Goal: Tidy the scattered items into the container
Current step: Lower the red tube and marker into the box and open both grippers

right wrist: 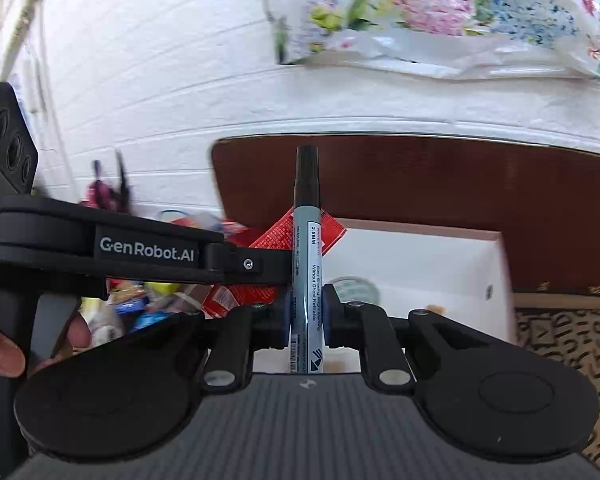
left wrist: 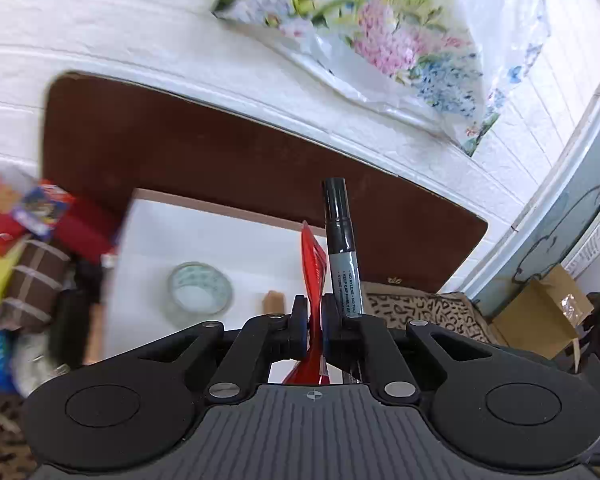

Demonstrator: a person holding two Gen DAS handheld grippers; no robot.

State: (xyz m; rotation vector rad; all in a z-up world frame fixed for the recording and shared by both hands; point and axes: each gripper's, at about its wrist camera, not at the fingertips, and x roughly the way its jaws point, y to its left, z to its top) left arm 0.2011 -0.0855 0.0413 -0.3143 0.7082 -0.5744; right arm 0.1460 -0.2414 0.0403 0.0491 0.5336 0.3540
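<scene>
My left gripper (left wrist: 313, 312) is clenched on a red sachet (left wrist: 314, 264). The sachet is thin and held edge-on in the left wrist view; its free end points toward 12 o'clock, and its tail hangs below the pads toward 6 o'clock. In the right wrist view its long axis runs from 7 to 1 o'clock.

My right gripper (right wrist: 307, 316) is clamped on a marker (right wrist: 307, 248). The marker's long axis lies along the fingers, with the black cap at 12 o'clock and the barrel end at 6 o'clock. In the left wrist view the marker stands just right of the sachet, nearly touching it.

The white box (left wrist: 204, 232) sits below both grippers on the brown table (left wrist: 180, 148). A tape roll (left wrist: 200, 292) already lies inside it.

Risks, as I judge them:
- The sachet is limp and slick. It may slip from the pads or fold on release and catch the box wall.
- Both loads are close together. Opening one gripper may knock the other item off course.
- The marker is round. Dropped from this height it may roll, bounce out or strike the tape roll.
- Clutter (left wrist: 16, 240) at 9 o'clock of the box could be snagged.
</scene>
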